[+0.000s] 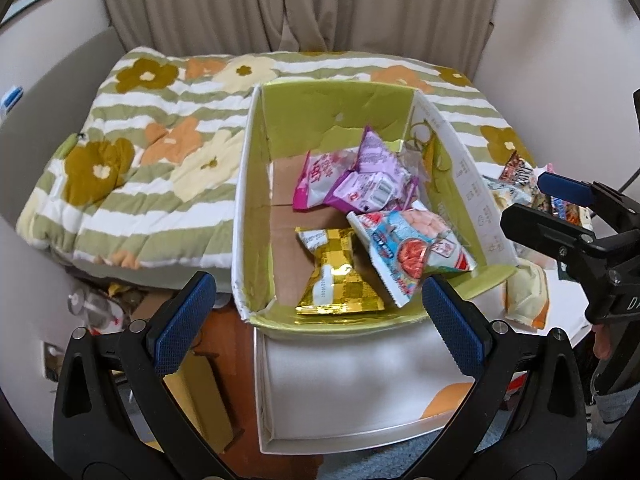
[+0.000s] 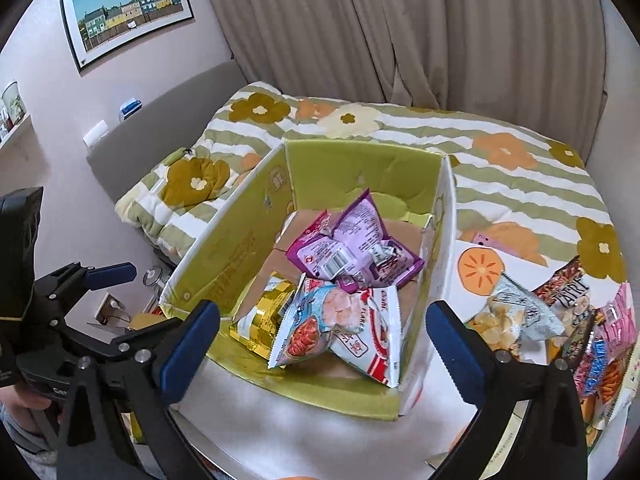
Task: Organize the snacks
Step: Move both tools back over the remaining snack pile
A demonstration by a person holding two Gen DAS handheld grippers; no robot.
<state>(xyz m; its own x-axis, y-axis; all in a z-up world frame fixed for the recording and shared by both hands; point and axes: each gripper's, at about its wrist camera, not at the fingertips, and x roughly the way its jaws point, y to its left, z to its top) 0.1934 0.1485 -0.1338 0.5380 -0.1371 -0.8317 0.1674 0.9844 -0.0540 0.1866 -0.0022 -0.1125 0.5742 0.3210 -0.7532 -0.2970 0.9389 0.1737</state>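
beige curtains and a quilted floral bedspread sit behind the green-lined cardboard box i'm working over, its tall walls fencing in four crinkly snack packets: gold foil, pale blue, purple and pink. more loose packets crowd the white tabletop right of the box. my left gripper and right gripper both gape wide, holding nothing, near the box's low front edge.
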